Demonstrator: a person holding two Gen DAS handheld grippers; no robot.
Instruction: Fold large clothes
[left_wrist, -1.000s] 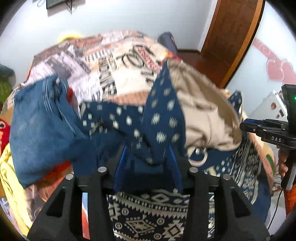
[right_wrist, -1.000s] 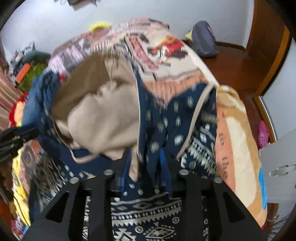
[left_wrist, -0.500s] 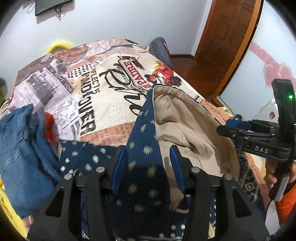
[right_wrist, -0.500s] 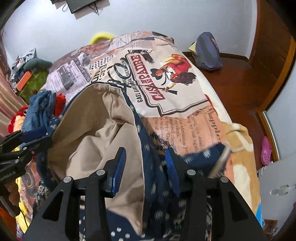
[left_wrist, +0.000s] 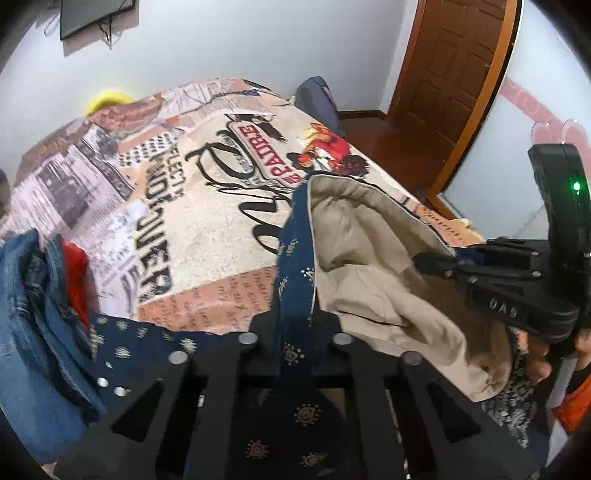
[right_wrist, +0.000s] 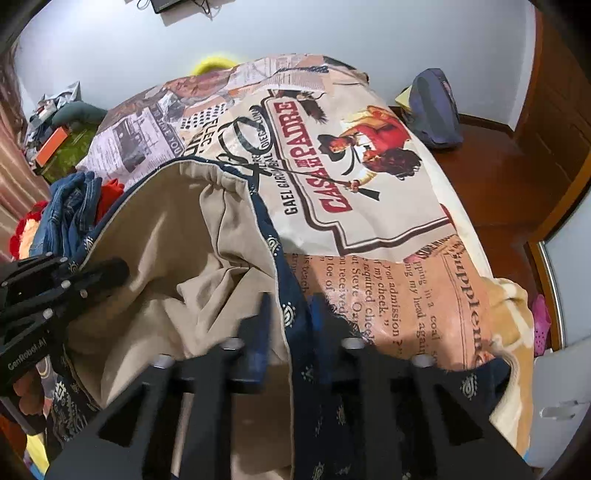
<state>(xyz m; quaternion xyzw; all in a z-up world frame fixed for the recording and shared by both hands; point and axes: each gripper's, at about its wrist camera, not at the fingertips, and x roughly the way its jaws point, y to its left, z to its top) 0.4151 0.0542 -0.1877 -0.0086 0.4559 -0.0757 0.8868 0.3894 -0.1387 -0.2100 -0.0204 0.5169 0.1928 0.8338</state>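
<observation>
A navy patterned garment with a beige lining (left_wrist: 369, 266) hangs between my two grippers over the bed. In the left wrist view my left gripper (left_wrist: 293, 321) has its jaws closing, with the pads pinching the garment's navy edge. The right gripper (left_wrist: 439, 263) shows at the right, gripping the far edge of the same cloth. In the right wrist view my right gripper (right_wrist: 290, 317) has its jaws closing too, pressed on the navy hem beside the beige lining (right_wrist: 177, 240). The left gripper (right_wrist: 110, 269) appears at the left edge, a hand under it.
A printed blanket (left_wrist: 207, 229) covers the bed. Blue jeans (left_wrist: 33, 314) and a red cloth (left_wrist: 75, 273) are piled at its left side. A dark backpack (right_wrist: 436, 110) lies on the wooden floor near the door (left_wrist: 454, 74). A pink shoe (right_wrist: 541, 325) sits at the right.
Both grippers' jaws have gone from apart to pinched on the garment's edge. The garment has been drawn back off the blanket's far part and now hangs with its beige lining showing.
</observation>
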